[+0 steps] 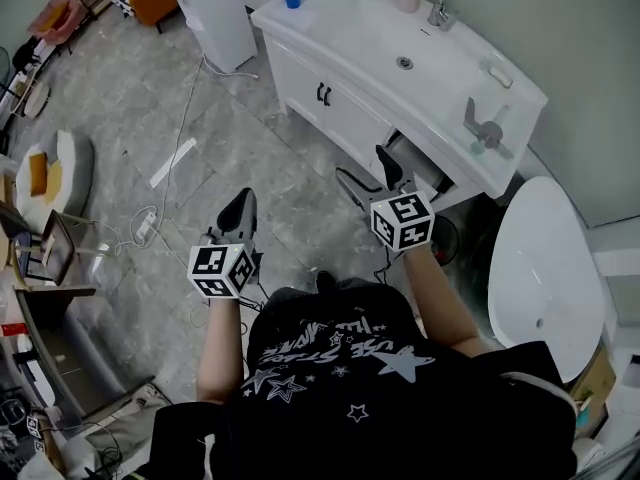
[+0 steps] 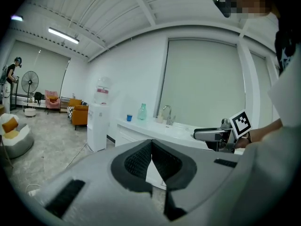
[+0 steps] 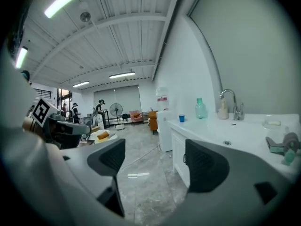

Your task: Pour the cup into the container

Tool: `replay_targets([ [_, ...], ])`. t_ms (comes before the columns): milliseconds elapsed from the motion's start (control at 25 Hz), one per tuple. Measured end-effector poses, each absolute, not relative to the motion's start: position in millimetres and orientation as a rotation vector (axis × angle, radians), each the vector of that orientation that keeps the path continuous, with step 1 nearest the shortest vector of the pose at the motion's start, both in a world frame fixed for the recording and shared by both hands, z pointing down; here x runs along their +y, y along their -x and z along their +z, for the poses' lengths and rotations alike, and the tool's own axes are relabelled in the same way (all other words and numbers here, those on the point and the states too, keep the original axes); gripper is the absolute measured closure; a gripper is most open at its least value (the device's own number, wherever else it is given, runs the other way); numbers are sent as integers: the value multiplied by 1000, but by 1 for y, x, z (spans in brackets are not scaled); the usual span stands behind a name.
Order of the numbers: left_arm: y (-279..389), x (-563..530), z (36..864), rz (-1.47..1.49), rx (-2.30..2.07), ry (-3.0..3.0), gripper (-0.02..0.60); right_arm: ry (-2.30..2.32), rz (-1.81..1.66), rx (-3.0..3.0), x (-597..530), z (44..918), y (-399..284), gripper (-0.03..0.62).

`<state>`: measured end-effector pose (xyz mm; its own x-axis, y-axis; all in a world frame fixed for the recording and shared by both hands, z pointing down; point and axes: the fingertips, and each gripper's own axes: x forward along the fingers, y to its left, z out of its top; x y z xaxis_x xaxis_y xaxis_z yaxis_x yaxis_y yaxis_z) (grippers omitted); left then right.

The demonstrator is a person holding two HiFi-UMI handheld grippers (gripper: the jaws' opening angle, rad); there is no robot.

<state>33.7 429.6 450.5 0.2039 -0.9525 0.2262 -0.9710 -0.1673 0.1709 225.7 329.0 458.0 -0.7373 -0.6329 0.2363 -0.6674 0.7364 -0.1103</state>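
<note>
both empty | left gripper (image 1: 239,204) clenched | right gripper (image 1: 367,173) spread | floor (image 1: 255,143) open ahead | vanity (image 1: 360,63) edge beside right

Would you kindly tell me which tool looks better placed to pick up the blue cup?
Probably the right tool: its jaws stand open and empty, while the left tool is shut.

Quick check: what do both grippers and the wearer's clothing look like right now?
Both the left gripper and right gripper have black tapered jaws, grey bodies, and a white cube of black square markers. The person wears a black short-sleeved T-shirt with white stars.
</note>
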Motion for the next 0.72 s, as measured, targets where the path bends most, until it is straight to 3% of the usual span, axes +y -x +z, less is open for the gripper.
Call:
replay_targets([
  [200, -35, 404, 447, 116, -1830, -2203, 572, -1048, 320, -2746, 306, 465, -230, 175],
  [720, 9, 324, 460, 117, -1804, -2222, 572, -1095, 358, -2696, 236, 483, -193, 161],
])
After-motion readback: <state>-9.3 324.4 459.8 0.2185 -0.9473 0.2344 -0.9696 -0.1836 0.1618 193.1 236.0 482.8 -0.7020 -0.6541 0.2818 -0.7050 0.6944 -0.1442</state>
